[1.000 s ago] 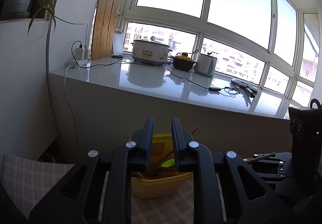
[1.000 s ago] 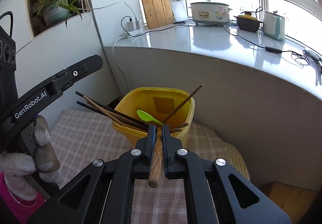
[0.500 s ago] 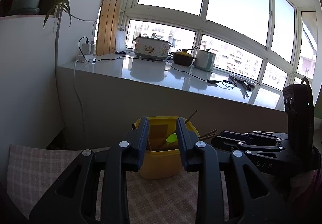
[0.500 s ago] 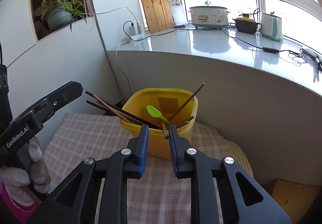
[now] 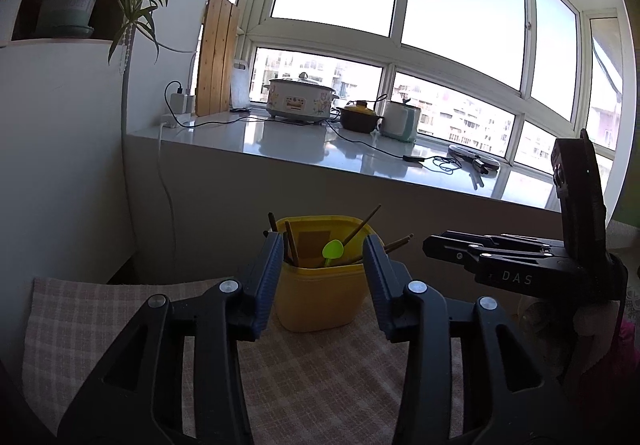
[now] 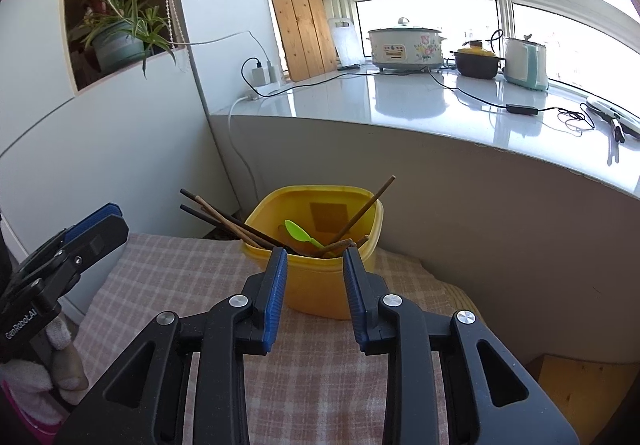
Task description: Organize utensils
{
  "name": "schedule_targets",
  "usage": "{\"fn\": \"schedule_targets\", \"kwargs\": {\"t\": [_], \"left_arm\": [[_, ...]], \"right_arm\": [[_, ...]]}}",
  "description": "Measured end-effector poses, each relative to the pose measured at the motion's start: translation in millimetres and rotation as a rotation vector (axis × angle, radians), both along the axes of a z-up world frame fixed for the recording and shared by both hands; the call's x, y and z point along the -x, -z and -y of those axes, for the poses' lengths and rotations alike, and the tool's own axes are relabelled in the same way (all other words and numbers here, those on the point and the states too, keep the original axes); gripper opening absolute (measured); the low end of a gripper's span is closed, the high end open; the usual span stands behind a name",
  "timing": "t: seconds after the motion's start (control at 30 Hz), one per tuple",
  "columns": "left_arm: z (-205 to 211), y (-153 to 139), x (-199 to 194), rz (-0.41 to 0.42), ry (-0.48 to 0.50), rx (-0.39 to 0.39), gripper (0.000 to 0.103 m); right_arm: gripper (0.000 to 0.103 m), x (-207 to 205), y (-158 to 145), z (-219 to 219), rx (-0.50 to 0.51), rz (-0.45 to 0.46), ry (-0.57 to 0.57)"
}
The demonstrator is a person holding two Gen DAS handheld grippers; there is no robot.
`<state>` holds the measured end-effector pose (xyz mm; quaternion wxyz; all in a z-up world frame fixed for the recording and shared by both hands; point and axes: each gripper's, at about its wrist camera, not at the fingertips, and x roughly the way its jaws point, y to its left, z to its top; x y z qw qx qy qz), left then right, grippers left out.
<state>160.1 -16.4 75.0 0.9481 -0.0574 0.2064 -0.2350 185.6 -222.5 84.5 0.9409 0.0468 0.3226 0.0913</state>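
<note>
Both grippers spread, nothing held.
Chopsticks (image 6: 224, 219) lean left over the yellow tub's (image 6: 320, 285) rim; left gripper (image 5: 320, 265) and right gripper (image 6: 314, 273) are held just short of it.

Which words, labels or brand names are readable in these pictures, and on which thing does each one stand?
"DAS": on the side of the right gripper, seen from the left wrist view.
"GenRobot.AI": on the side of the left gripper, seen from the right wrist view.
Panel on the white cooker: print too small to read.
Label on the plant pot: blurred, not readable.
Brown patch inside the yellow tub: no text can be made out.
</note>
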Motion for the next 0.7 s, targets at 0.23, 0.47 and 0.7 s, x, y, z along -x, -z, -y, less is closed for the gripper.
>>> {"fn": "schedule_targets", "kwargs": {"t": [0.23, 0.47, 0.7], "left_arm": [[-9.5, 4.3, 28.4, 0.005, -0.029, 0.001, 0.073], [-22.0, 10.0, 43.6, -0.016, -0.068, -0.025, 0.087], [-29.1, 16.3, 58.9, -0.023, -0.12, -0.062, 0.102]], "right_arm": [[0.037, 23.1, -1.0, -5.7, 0.028, 0.037, 0.044], [0.051, 41.2, 0.0, -14.8, 0.056, 0.077, 0.067], [0.062, 52.2, 6.3, -16.9, 0.08, 0.089, 0.119]]}}
